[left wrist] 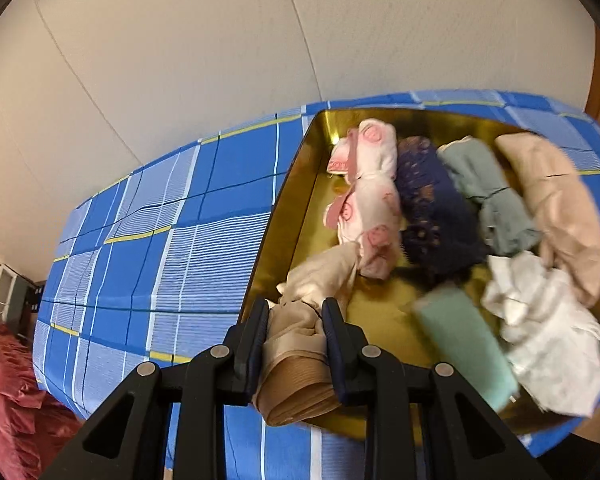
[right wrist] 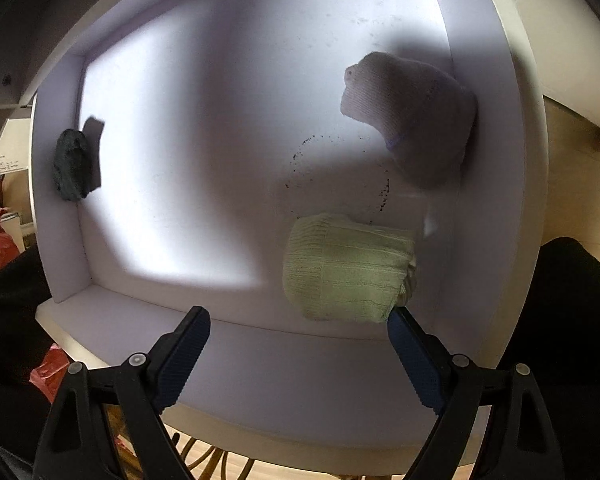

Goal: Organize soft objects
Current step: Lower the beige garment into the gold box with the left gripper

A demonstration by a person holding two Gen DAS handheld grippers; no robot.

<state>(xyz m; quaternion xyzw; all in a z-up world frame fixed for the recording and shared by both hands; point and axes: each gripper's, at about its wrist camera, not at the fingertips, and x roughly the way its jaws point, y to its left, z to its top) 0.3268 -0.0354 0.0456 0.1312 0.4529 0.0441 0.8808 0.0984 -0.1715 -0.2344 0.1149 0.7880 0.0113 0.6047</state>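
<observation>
- In the tray [left wrist: 300, 184] on the bedcover [left wrist: 148, 240], four rolled garments [left wrist: 432, 216] lie side by side toward twelve o'clock.
- In the drawer [right wrist: 260, 360], one sock bundle [right wrist: 348, 268] lies at five o'clock, another [right wrist: 416, 120] at two, and what may be a third [right wrist: 72, 166] at nine.

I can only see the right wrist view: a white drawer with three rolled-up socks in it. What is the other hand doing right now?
Observer: The left gripper is shut on a beige stocking bundle.
Operator: Where did that come from?
Observer: I cannot tell, but it hangs at the near edge of a gold tray that sits on a blue plaid bedsheet.
Operator: Is anything else in that tray?
Observer: Yes, a row of soft pieces: a pink-and-white garment, a navy patterned one, a grey-green one and a beige one.
Operator: Anything nearer?
Observer: A white crumpled cloth and a blurred mint-green roll.
</observation>
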